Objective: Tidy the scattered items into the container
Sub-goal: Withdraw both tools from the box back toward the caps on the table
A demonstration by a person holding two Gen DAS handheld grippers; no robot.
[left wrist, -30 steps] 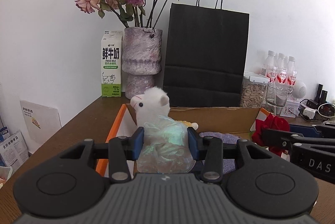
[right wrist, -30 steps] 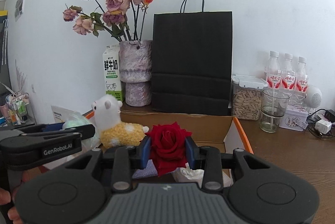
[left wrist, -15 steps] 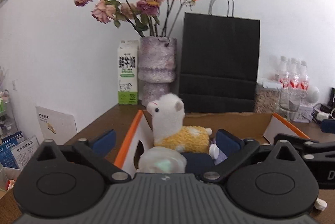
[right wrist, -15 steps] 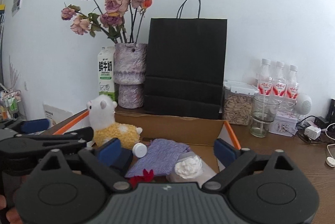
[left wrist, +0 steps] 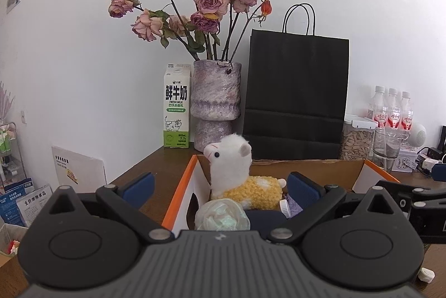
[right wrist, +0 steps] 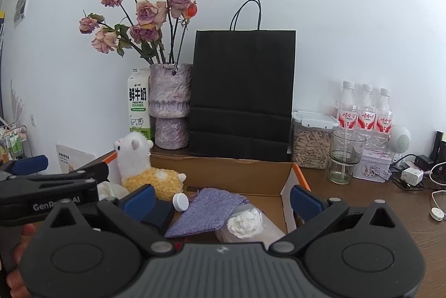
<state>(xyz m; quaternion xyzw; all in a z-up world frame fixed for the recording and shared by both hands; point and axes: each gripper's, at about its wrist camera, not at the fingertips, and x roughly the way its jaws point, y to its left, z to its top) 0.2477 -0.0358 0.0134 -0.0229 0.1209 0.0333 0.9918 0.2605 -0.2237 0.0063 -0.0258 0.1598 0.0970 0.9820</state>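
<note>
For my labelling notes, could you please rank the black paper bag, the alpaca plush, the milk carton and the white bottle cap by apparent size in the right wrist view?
1. black paper bag
2. alpaca plush
3. milk carton, partly hidden
4. white bottle cap

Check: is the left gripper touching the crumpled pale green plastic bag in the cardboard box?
Apart. The left wrist view shows the left gripper fingers spread wide, with the crumpled pale green plastic bag lying clear between them.
</note>
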